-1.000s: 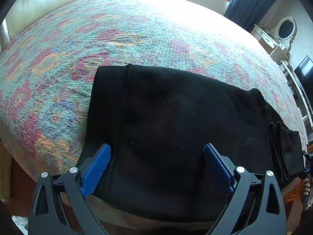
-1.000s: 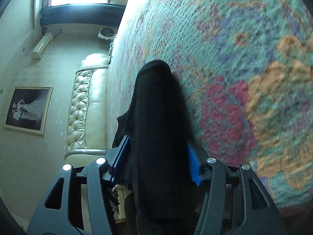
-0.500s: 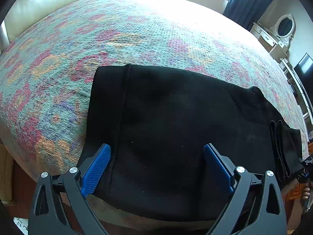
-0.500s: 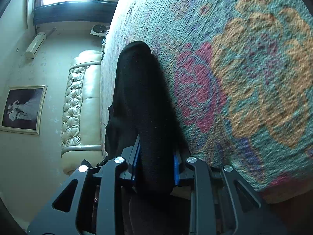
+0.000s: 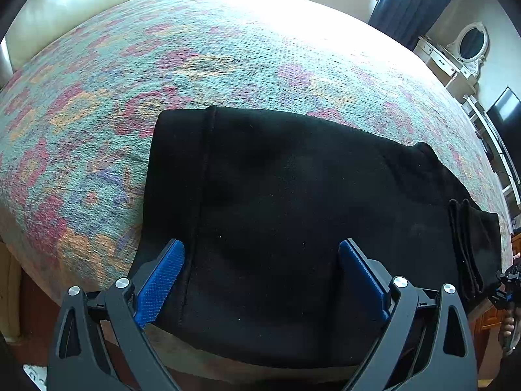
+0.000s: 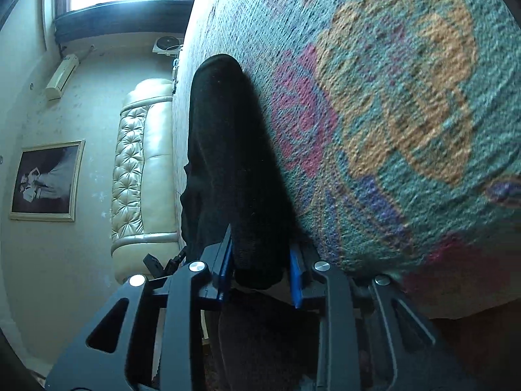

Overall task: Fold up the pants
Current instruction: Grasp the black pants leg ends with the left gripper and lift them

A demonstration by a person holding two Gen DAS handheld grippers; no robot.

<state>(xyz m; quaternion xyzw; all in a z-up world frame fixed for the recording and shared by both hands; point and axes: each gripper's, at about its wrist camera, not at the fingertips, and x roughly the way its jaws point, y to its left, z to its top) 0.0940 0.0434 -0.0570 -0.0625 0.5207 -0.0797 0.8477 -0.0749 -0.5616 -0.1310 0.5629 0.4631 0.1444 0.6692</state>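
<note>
Black pants [image 5: 286, 208] lie flat on the flowered bedspread [image 5: 202, 49], waistband at the left, leg ends at the right near the bed's edge. My left gripper [image 5: 260, 273] is open, its blue pads [image 5: 161, 280] wide apart just above the near part of the pants, holding nothing. In the right wrist view my right gripper [image 6: 260, 267] is shut on the leg end of the pants [image 6: 228, 163], the cloth pinched between its blue pads at the bedspread's edge [image 6: 407, 130].
A cream tufted headboard [image 6: 140, 169] and a framed picture [image 6: 45, 182] stand behind the bed. A white dresser with an oval mirror [image 5: 469, 45], dark curtains [image 5: 403, 0] and a dark screen [image 5: 508, 117] are on the far side. The bed's near edge lies under my left gripper.
My right gripper has closed from open onto the leg end of the pants and moved nearer the bed's edge. My left gripper has stayed open and still.
</note>
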